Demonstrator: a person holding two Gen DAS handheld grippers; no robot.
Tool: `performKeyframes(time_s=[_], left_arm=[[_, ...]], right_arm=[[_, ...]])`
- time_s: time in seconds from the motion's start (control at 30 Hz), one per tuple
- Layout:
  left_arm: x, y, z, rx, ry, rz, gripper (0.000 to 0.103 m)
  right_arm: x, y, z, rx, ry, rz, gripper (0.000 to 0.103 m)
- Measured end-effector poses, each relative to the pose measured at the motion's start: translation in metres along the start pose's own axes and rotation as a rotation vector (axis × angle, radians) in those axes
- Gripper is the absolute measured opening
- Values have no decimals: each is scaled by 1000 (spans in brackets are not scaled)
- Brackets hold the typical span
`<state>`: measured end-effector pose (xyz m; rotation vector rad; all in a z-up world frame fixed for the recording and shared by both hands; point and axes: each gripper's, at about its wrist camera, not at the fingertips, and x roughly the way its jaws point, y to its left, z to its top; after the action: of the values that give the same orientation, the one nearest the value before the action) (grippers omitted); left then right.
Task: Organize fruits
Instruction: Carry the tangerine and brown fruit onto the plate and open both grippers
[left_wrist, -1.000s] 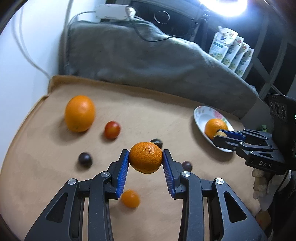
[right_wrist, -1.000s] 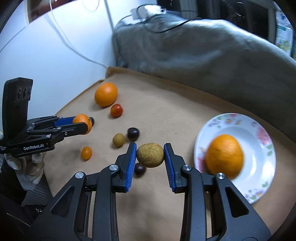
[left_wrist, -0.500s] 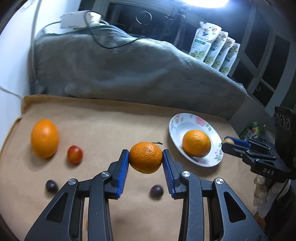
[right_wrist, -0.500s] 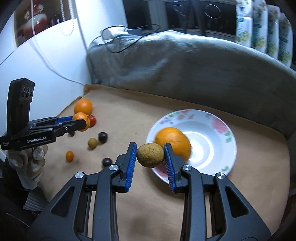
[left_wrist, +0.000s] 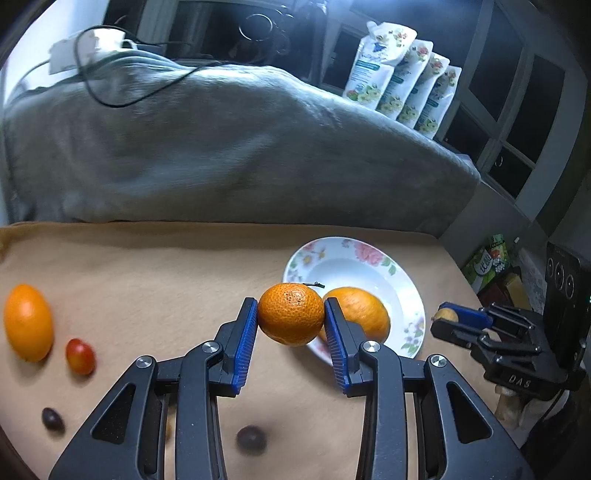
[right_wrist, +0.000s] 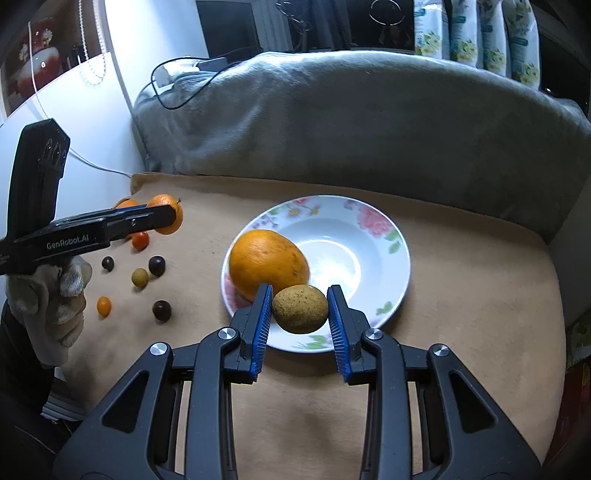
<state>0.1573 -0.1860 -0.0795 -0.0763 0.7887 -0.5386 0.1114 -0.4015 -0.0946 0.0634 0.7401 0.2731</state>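
Your mandarin (left_wrist: 291, 318) has gone from hanging over the scattered fruit a second ago to sitting right at the near rim of the floral plate (left_wrist: 408, 295), pinched tight in the left tool (left_wrist: 291, 334). Its stem stub points up and away from you; it's basically round, slightly squashed, widest across the pads. Same story on the right: that tool (right_wrist: 300, 321) is clamped on the brownish-yellow fruit (right_wrist: 300, 308), long axis crosswise, now above the plate's front edge beside the big orange (right_wrist: 269, 263). Looks like both are about ready to drop in. Plenty of small fruit is left on the bench (right_wrist: 461, 295).
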Motion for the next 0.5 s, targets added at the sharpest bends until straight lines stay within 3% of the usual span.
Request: performKeyframes(time_s=[0.5], left_arm=[[40,-28,22,29,45,-38,35]], right_arm=[[16,-11,-4,-18,27,-5,32]])
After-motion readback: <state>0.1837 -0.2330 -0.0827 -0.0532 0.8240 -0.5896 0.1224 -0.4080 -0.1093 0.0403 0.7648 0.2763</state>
